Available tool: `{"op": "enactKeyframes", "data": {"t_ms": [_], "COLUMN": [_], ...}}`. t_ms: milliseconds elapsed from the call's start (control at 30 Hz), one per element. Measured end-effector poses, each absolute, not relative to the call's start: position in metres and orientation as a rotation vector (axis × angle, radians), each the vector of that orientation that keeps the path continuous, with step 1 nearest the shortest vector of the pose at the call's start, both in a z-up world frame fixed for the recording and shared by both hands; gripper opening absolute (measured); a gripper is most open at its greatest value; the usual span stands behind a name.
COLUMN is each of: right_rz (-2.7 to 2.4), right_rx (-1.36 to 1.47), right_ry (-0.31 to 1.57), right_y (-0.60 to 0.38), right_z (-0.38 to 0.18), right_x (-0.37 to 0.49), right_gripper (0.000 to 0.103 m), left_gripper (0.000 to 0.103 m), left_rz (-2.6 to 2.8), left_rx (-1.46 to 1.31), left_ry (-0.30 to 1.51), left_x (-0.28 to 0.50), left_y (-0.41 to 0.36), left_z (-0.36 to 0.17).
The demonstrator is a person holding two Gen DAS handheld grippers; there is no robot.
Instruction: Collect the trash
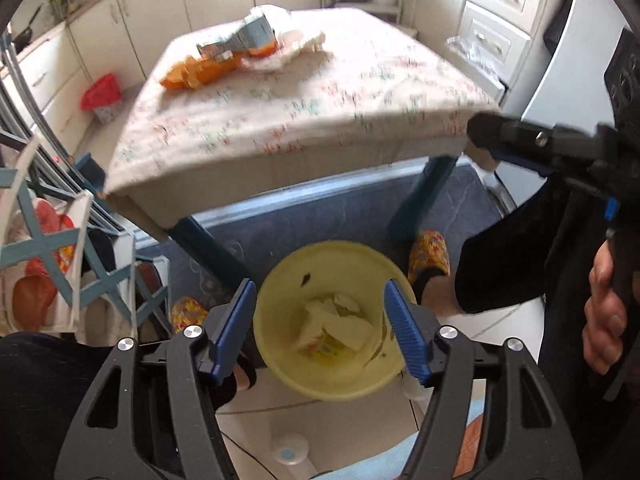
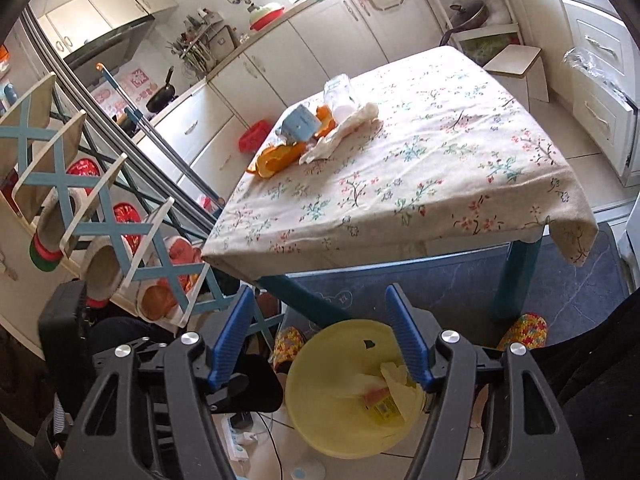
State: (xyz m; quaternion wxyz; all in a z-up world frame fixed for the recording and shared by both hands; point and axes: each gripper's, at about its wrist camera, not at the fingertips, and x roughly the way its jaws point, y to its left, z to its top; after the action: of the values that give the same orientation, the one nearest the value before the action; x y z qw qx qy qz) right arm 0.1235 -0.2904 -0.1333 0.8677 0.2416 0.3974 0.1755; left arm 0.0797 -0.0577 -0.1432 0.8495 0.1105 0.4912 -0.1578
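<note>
A yellow bin (image 1: 276,280) stands on the floor in front of the table, with crumpled paper and a wrapper (image 1: 336,328) inside. My left gripper (image 1: 320,292) hangs open right above it, nothing between its blue pads. My right gripper (image 2: 318,296) is open and empty too, just above and behind the bin (image 2: 320,400); in the left wrist view it shows at the right (image 1: 478,136), held by a hand. On the table lie orange peel (image 2: 276,160), a blue carton (image 2: 300,122), a crumpled tissue (image 2: 340,132) and a clear plastic bottle (image 2: 340,88).
The table (image 2: 440,160) has a floral cloth and blue legs (image 2: 516,276). The person's feet in patterned slippers (image 2: 524,330) flank the bin. A blue-and-white rack (image 2: 92,208) crowds the left. A power strip (image 2: 240,436) lies on the floor; a stool (image 2: 516,68) stands beyond the table.
</note>
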Motion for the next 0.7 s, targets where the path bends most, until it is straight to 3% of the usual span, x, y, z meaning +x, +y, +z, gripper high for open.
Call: {"op": "enactKeyframes", "data": {"t_ms": [167,700], "right_rz": [0.347,0.310], "right_rx": [0.513,0.549], "right_ry": [0.781,0.771], "right_y": [-0.296,-0.306], "right_z": [-0.126,-0.128], "right_x": [0.120,0.123], "right_gripper": [0.067,0.068], "left_gripper": [0.072,0.072], "left_rz": [-0.333,-0.635], "left_rx": [0.236,0.191], "left_ry": [0.965,0.924], "left_x": [0.073,0.043], "left_y": [-0.061,-0.094], "left_z": [-0.117,-0.079]}}
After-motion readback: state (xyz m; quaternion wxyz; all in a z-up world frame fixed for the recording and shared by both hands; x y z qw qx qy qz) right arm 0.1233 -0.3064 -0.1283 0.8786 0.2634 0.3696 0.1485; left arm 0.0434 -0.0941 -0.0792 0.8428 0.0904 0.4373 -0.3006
